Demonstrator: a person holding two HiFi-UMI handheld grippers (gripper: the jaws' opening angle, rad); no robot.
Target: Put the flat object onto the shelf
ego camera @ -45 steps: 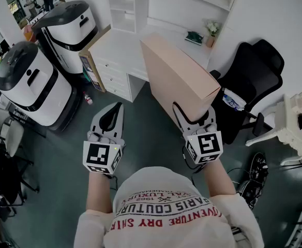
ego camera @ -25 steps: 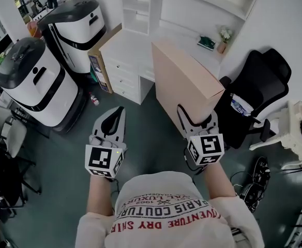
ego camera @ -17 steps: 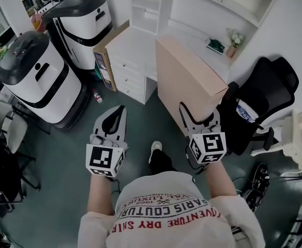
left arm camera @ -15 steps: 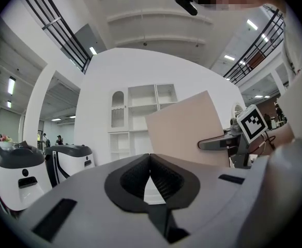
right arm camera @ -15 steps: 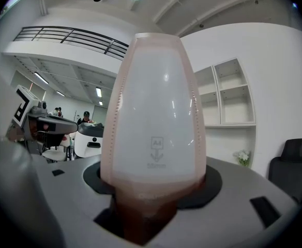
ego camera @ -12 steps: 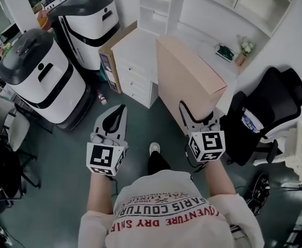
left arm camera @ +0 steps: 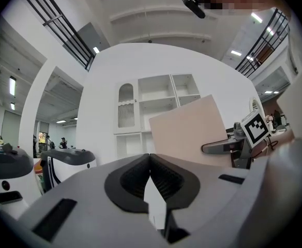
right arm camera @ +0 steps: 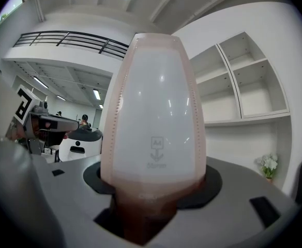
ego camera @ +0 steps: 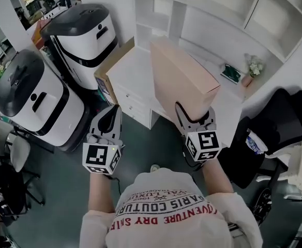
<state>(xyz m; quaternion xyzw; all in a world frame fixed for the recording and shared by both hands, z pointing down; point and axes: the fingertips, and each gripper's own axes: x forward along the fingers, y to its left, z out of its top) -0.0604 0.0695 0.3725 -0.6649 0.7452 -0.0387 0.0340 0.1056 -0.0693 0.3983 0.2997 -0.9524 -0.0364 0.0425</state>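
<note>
Flat object (ego camera: 184, 79) was pale peach, its end face glossy white. Shelf (ego camera: 218, 19), bench (ego camera: 135, 74) were white. Left hand-held gripper (ego camera: 116, 109), right hand-held gripper (ego camera: 194, 110) grey, markers (ego camera: 101, 158) black-and-white squares. Chair (ego camera: 283, 120) black. Floor (ego camera: 63, 190) dark grey-green. Shirt (ego camera: 166, 226) white, red lettering.

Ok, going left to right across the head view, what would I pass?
nearer white-and-black machine → left gripper → pink flat box → black office chair

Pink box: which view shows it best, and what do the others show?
The head view: most of the pink box, upright in the right gripper. The left gripper view shows one broad face; the right gripper view only its narrow edge.
</note>
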